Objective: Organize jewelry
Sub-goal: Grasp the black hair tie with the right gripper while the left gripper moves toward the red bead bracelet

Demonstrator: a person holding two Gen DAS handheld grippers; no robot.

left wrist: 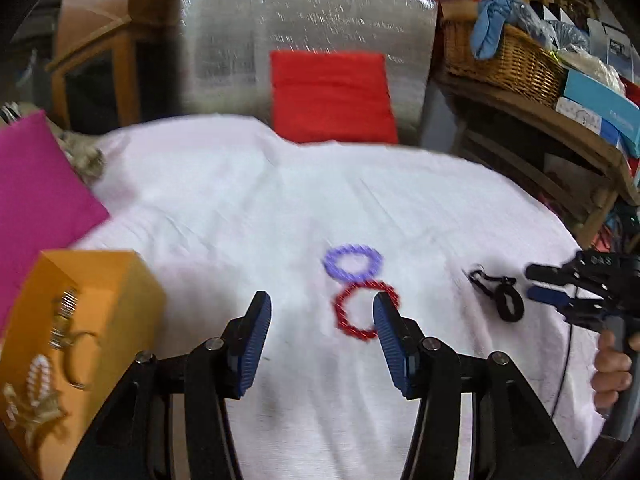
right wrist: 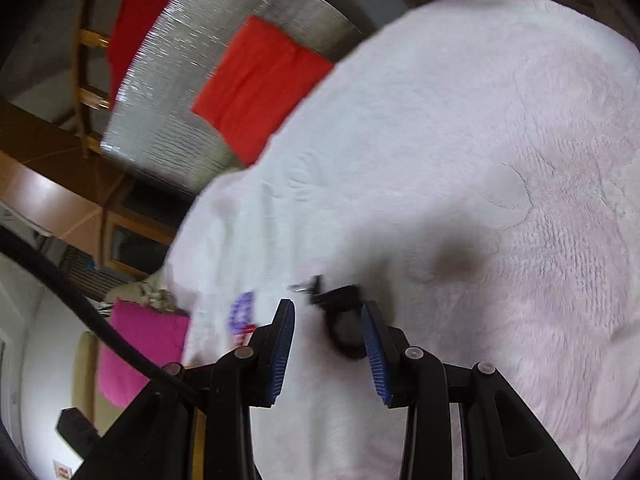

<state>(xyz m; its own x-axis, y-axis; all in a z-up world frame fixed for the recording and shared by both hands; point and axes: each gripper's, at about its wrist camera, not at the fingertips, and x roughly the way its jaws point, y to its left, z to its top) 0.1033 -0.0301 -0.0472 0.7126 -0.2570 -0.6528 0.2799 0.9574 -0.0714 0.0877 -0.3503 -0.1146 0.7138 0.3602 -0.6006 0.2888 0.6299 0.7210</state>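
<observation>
On the white cloth lie a purple bead bracelet, a red bead bracelet touching it, and a black bracelet with a clasp. My left gripper is open and empty above the cloth, its right finger over the red bracelet's edge. My right gripper is open, with the black bracelet between its fingertips on the cloth. It also shows in the left wrist view, just right of the black bracelet. An orange box at the left holds several gold and pearl pieces.
A magenta cloth lies at the left behind the orange box. A red cushion leans on a silver foil panel behind the table. A wicker basket stands on a wooden shelf at the right.
</observation>
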